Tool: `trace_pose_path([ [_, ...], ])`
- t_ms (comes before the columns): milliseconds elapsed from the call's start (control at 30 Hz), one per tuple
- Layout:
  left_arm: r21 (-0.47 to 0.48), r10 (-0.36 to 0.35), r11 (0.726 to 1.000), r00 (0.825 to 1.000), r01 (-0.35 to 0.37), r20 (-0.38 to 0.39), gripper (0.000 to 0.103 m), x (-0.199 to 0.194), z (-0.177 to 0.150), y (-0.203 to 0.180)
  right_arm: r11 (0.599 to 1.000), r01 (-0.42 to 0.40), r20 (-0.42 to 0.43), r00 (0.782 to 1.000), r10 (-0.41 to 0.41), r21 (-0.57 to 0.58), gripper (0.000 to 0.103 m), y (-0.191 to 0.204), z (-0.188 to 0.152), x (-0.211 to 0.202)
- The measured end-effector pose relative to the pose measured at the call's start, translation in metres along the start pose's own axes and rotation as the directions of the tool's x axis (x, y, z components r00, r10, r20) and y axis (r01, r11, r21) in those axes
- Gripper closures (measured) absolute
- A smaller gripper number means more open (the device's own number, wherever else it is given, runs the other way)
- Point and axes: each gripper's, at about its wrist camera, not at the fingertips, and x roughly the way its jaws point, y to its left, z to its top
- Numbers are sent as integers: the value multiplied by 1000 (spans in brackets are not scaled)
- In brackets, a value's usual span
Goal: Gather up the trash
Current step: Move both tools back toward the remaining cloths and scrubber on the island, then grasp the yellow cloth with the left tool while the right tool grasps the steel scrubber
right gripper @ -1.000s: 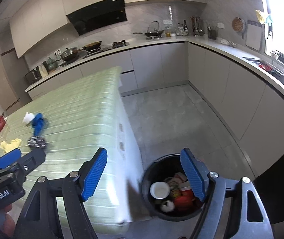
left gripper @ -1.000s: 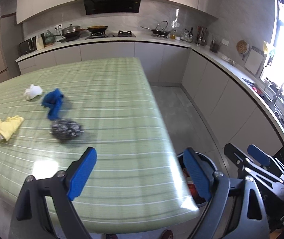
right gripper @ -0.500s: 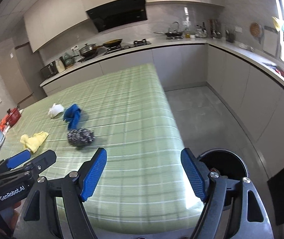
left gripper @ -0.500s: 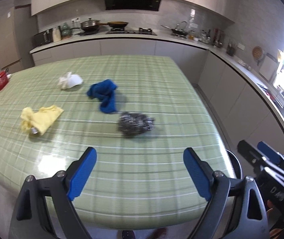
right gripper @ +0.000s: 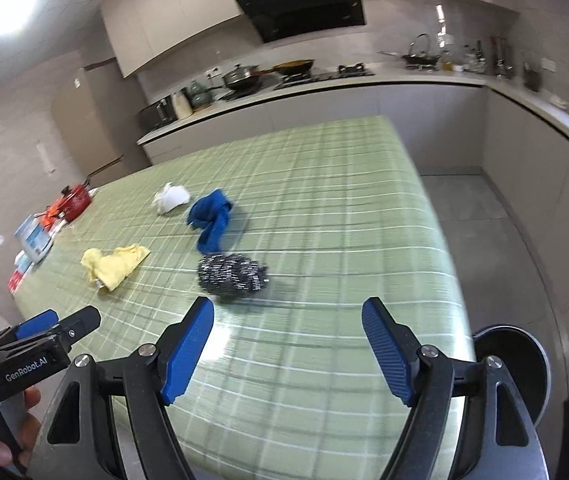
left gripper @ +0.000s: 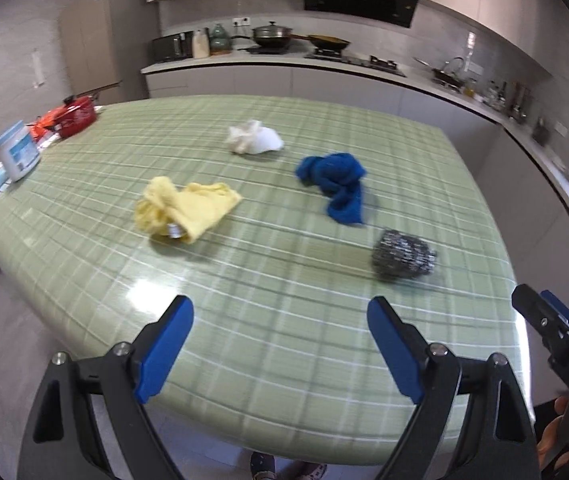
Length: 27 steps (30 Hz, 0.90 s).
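A: Hovering over the near edge of the desk (left gripper: 284, 360), we hold the left hand-held gripper (left gripper: 280, 344) with its blue fingers (left gripper: 164, 344) spread wide and nothing between them.

B: Our right hand-held gripper (right gripper: 288, 344) is spread the same way and empty. Just ahead of its left finger lies the scourer (right gripper: 231, 276), a grey steel ball on the green checked cloth.

A: From our side the scourer (left gripper: 403, 255) sits to the right, near the desk's right edge. Beyond it is the blue rag (left gripper: 334, 184), apart from it.

B: We see that blue rag (right gripper: 210, 218) just behind the scourer, and the white wad (right gripper: 171, 197) close beside it, farther back.

A: The yellow rag (left gripper: 184, 210) lies left of centre, well apart from the white wad (left gripper: 254, 142).

B: Our yellow rag (right gripper: 114, 264) view agrees. The bin (right gripper: 512, 354) stands on the floor off the desk's right corner; its inside is too dark for us to read.

A: At the far left edge we see a red pot (left gripper: 78, 116) and a white tub (left gripper: 18, 156).
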Motion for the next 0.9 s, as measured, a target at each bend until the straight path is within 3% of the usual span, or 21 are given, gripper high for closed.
trace_pose_path([
  [333,-28,28,999,1000,-28,9,13,29,26,53,999,-34,-65,997,32,-26,22,40,7,51],
  [600,39,-19,999,1000,19,9,13,75,68,93,995,86,-142,987,-78,51,21,68,11,115],
  [767,82,-53,995,998,54,-15,13,104,86,109,980,167,-151,977,-151,104,21,73,15,137],
  [900,98,-79,992,996,82,-35,13,117,91,114,974,184,-140,976,-166,134,22,75,16,143],
])
